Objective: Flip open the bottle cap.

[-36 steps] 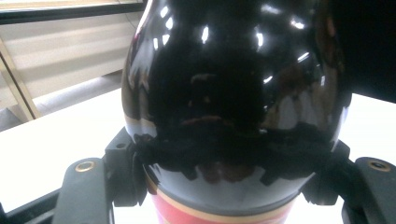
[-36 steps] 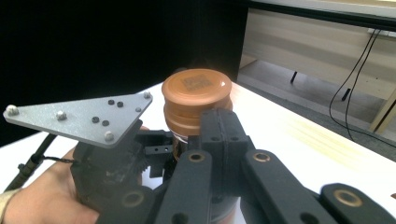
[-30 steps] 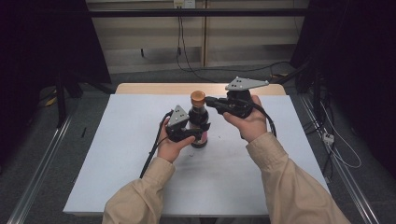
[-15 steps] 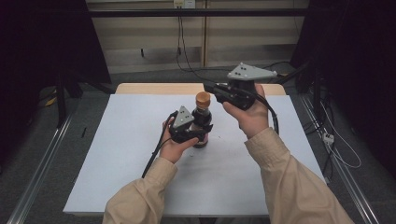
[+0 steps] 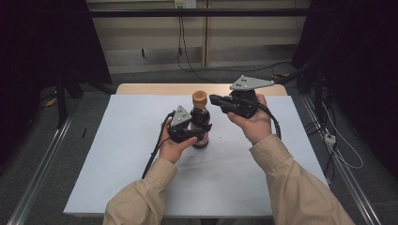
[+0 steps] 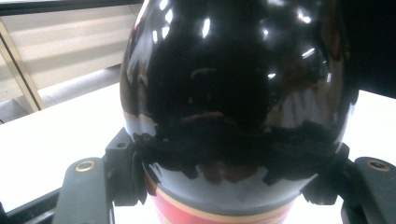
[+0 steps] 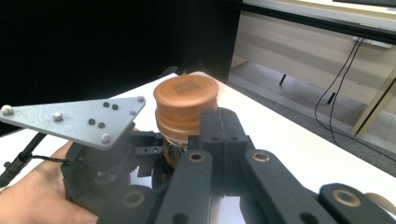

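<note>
Keep left gripper (image 5: 201, 134) clamped firmly on soy sauce bottle (image 5: 200, 117). Bring right gripper (image 5: 216, 99), jaws shut and empty, squarely beside orange cap (image 7: 186, 105) ahead.

Right gripper (image 5: 217, 99) lifted off the cap (image 5: 199, 97), now held closed just beside it

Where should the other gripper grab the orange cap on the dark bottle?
By the cap's round sides, coming down from above or in level from the right gripper's side. The bottle stands upright with the left gripper clamped round its belly, so the cap sticks up free above it, with ridged sides that probably suit two jaws.
</note>
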The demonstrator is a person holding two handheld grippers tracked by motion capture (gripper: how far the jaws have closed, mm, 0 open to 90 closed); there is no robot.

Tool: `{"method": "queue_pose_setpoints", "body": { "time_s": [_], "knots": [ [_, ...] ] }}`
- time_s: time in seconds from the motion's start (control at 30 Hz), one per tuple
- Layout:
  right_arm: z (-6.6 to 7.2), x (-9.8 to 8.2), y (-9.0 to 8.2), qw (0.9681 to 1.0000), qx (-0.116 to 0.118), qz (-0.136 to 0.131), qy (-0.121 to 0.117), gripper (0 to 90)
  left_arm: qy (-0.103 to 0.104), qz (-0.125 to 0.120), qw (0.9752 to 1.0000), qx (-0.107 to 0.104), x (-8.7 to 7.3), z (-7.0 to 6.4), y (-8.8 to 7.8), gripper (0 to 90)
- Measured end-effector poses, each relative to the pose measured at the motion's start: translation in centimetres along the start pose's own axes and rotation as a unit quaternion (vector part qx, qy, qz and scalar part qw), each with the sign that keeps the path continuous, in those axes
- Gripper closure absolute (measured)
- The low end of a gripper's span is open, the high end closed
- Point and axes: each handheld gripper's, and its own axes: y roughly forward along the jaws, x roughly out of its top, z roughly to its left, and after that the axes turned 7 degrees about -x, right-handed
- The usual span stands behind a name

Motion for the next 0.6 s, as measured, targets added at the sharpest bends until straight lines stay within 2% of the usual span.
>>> {"method": "queue_pose_setpoints", "body": {
  "time_s": [0.6],
  "knots": [
    [0.24, -0.46, 0.64, 0.9998, 0.011, 0.013, -0.007, 90.0, -0.001, -0.003, 1.0, -0.001, -0.1, -0.01, 0.04, 30.4]
  ]
}}
